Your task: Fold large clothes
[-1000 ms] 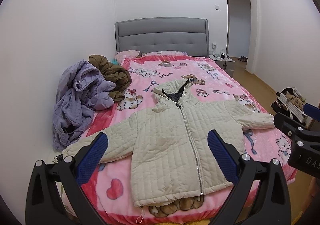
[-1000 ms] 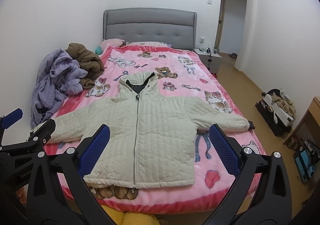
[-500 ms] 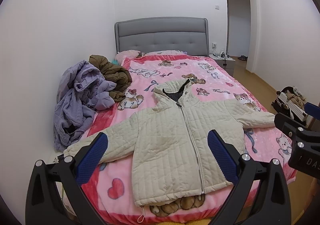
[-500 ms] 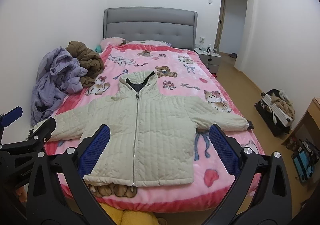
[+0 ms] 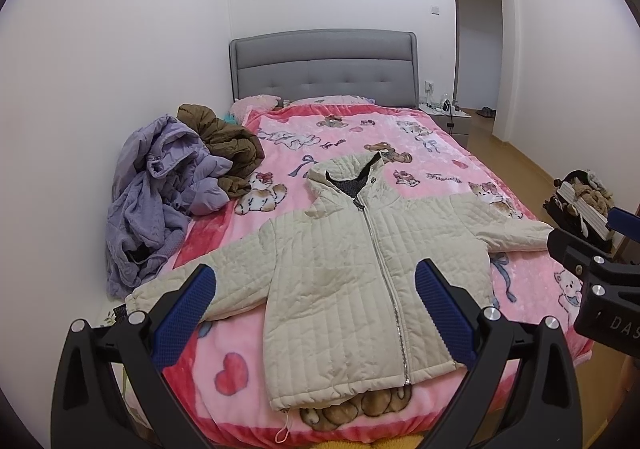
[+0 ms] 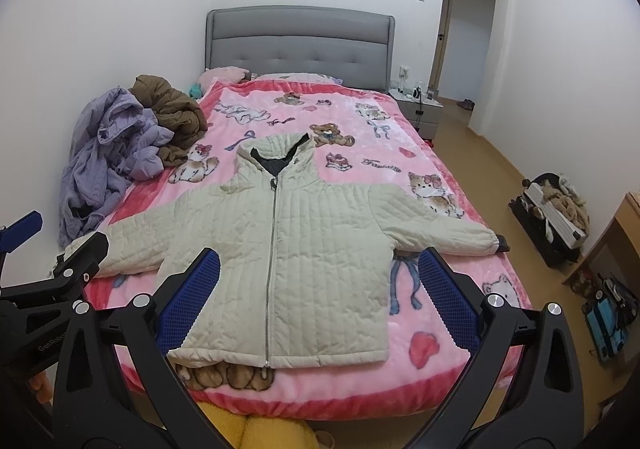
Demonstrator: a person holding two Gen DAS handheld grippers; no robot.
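Fingers (image 5: 444,305) wide apart on L gripper (image 5: 315,305) & R gripper (image 6: 316,295), nothing held. Cream quilted jacket (image 6: 296,249) lies flat, zipped, sleeves spread on pink blanket (image 6: 352,137). No fold yet; purple/brown coats (image 5: 168,185) heaped, untouched.

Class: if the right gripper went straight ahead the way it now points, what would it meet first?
Probably the cream quilted hooded jacket spread flat on the pink blanket; the open right gripper aims at its lower front, though depth is unclear.

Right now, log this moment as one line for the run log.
stage: pre-fold | jacket: flat on bed, zipped, sleeves spread | left tongs: open, empty | right tongs: open, empty | pile: untouched
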